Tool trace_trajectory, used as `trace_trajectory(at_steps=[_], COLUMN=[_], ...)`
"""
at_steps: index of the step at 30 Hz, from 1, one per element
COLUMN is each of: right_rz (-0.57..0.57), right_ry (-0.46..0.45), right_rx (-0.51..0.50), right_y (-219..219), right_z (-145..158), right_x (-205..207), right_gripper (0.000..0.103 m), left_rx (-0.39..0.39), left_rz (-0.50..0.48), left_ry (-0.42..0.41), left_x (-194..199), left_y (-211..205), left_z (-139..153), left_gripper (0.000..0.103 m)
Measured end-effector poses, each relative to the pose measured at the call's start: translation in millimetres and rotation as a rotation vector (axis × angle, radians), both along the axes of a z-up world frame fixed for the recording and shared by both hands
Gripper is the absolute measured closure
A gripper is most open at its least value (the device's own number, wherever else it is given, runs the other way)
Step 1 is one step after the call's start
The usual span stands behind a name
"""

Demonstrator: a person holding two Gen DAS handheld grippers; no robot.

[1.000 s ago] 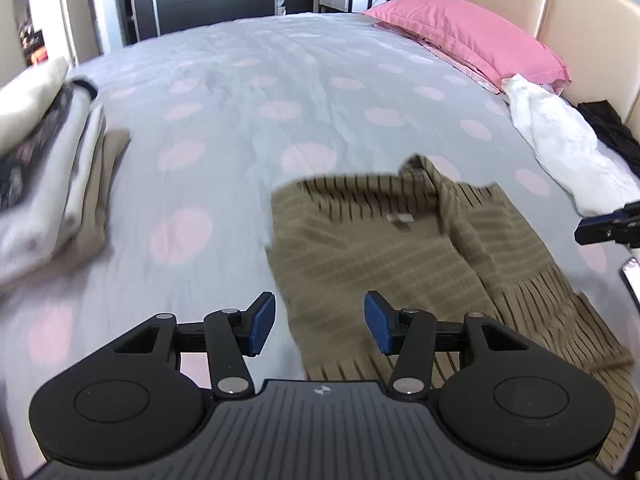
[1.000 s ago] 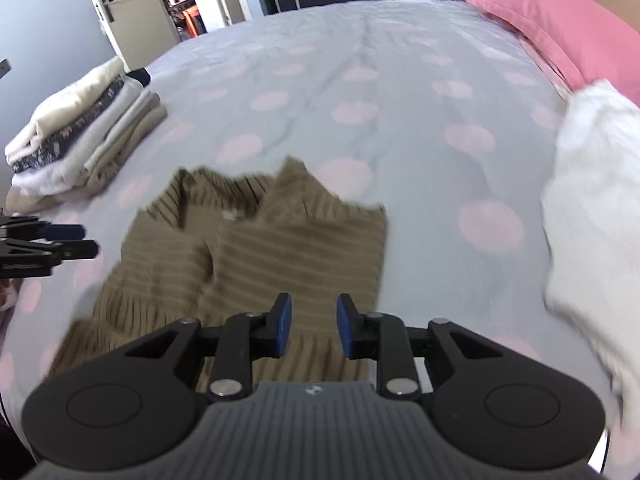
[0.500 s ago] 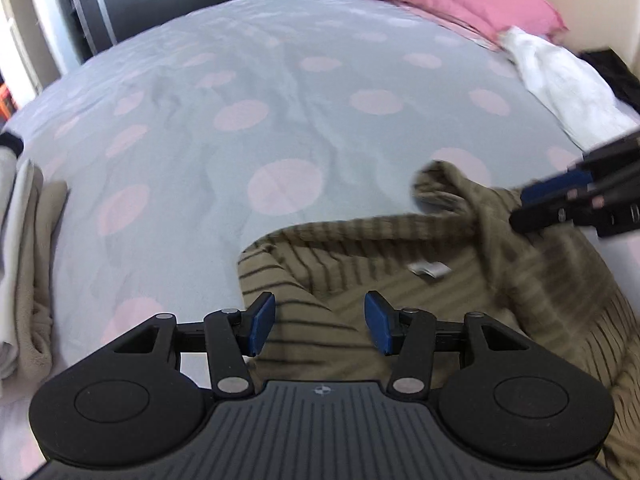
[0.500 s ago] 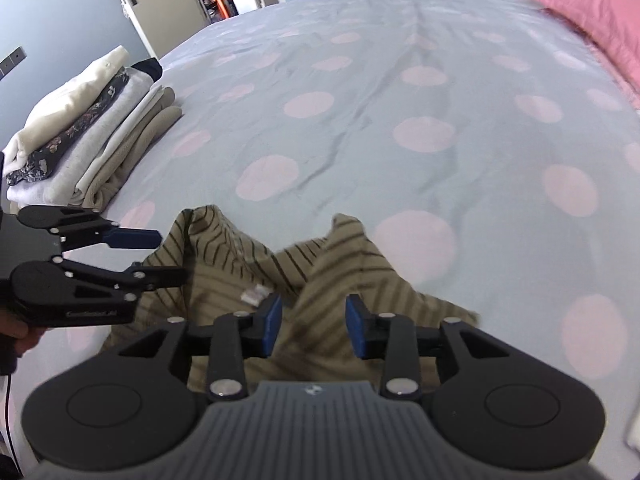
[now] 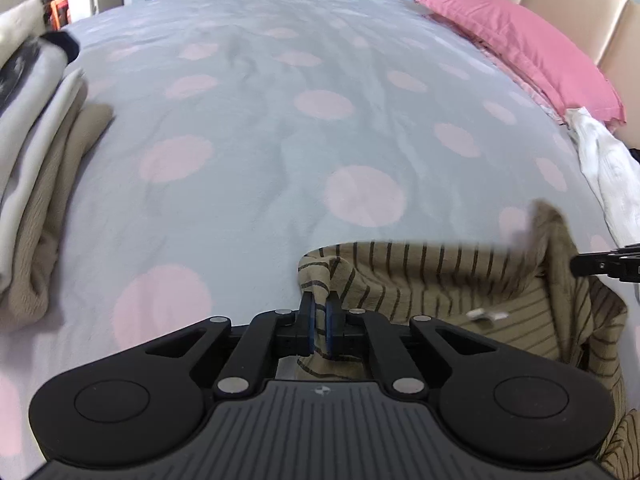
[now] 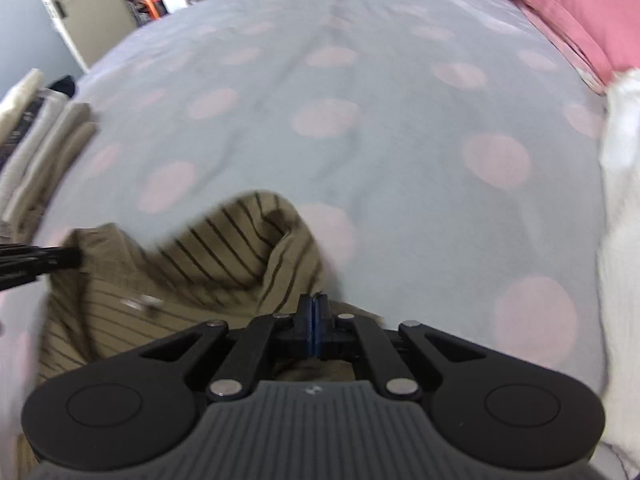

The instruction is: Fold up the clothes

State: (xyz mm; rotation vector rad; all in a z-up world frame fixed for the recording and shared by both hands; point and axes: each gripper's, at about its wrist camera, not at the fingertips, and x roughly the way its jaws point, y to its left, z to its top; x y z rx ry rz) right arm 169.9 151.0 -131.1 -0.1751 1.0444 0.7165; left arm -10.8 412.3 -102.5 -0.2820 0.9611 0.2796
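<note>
Left hand-held gripper (image 5: 319, 320): clenched on a bunched corner of the striped shirt (image 5: 460, 292); the tan cloth is pinched between the blue fingertips (image 5: 308, 322) and sticks up above them in a small peak.
Right hand-held gripper (image 6: 316, 320): its blue pads are pressed together at the edge of the striped shirt (image 6: 224, 260); cloth rises right in front of them and runs beneath the gripper body, so it appears to be grasping the shirt, though the pinched fabric itself is barely seen.
Striped shirt: tan with thin dark stripes, at the near edge of the bed, held up off the duvet cover (image 5: 280, 140) at two points, its top edge sagging between the two grippers. A small white label (image 5: 486, 314) shows on the inner face near the neckline. In the right wrist view a fold of it bulges up just left of the gripper tips.
Other gripper in view: from the left wrist camera the right one shows as a dark bar at the far right edge, beside the shirt; from the right wrist camera the left one shows as a dark bar at the left edge, against the cloth.
Duvet cover: pale grey with pink dots, lightly creased.
Folded stack (image 5: 36, 152): cream, grey and beige garments piled on the left side of the bed, well apart from the shirt.
Pink pillow (image 5: 520, 48): at the head of the bed, far right.
White garment (image 5: 604, 172): crumpled along the right side, just below the pillow.
</note>
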Motion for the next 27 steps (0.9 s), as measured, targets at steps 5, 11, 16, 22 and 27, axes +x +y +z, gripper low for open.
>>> trace_trajectory(at_steps=[5,11,16,22,27], right_rz=[0.020,0.019,0.020,-0.008,0.025], right_ry=[0.029,-0.029,0.047,0.117,0.108], right_rx=[0.048,0.110,0.131,0.103,0.094], right_y=[-9.3,-26.1,-31.8,-25.3,-14.4], right_z=[-7.6,21.3,15.0,-10.0,-24.1], right_x=[1.0,1.4,7.5,17.5,22.0], right_gripper=[0.096,0.054,0.025,0.030,0.050], left_rx=[-0.040,-0.025,-0.054,-0.068,-0.011], left_rz=[-0.025,-0.023,-0.053,-0.064,-0.106], left_ry=[-0.054,-0.152,-0.076,-0.027,-0.044], left_x=[-2.4,-18.2,-21.7,-19.6,-15.8], left_y=[-3.3,1.4,2.8,0.9,-5.5], left_z=[5.0,30.8,13.8,-14.6,-22.4], left_gripper=[0.086,0.042,0.040,0.042,0.042])
